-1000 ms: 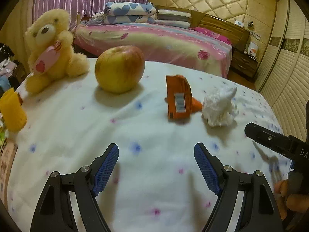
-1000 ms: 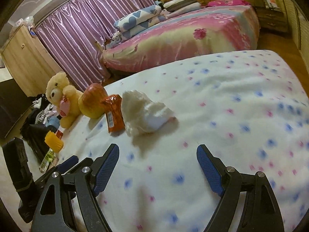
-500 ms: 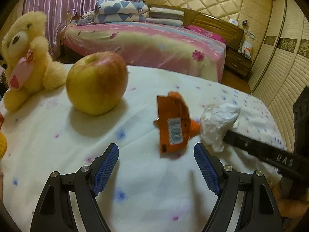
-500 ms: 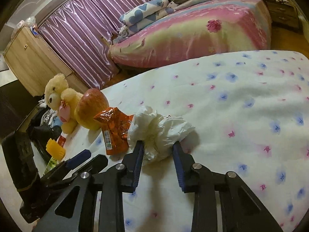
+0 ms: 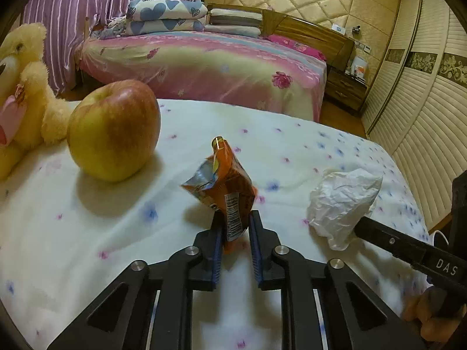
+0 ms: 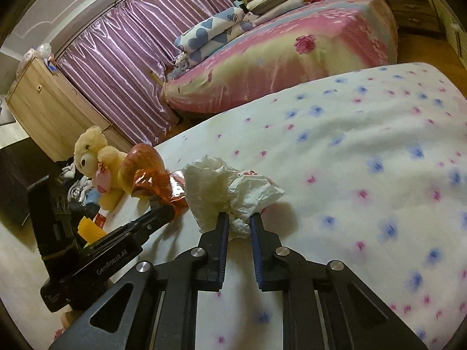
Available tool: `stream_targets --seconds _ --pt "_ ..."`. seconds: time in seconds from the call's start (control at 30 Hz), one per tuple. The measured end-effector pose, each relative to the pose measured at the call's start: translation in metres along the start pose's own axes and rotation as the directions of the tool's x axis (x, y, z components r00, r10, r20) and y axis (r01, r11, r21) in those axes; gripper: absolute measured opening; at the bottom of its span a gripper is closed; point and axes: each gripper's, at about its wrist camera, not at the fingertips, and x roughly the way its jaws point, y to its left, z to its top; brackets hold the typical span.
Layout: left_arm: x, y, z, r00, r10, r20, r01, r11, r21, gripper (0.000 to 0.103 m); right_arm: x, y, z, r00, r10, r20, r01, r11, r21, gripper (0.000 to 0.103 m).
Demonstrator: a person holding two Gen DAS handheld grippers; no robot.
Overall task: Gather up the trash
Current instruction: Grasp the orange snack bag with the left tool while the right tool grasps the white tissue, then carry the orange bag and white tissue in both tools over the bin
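Wrapper (image 5: pixel 230 201) in left claw (image 5: pixel 235 227), tissue (image 6: pixel 230 192) in right claw (image 6: pixel 237 227).

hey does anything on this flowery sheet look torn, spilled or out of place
Two bits of trash stand out: a torn-open orange wrapper, tilted up in the left gripper, and a crumpled white tissue in the right gripper. The apple and teddy bear look undamaged. Nothing spilled.
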Motion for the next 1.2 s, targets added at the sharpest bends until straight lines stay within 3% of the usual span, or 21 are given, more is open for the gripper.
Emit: stream_targets --seconds 0.47,1.2 --pt "-0.064 -0.033 -0.053 0.995 -0.099 0.013 0.098 0.994 0.044 0.012 -0.062 -0.006 -0.040 0.998 -0.011 0.060 0.010 1.000 0.018 0.014" --pt "-0.111 -0.116 -0.100 0.976 -0.217 -0.035 0.220 0.959 0.177 0.012 -0.163 -0.036 -0.098 0.971 -0.160 0.178 0.152 0.987 0.057 0.014"
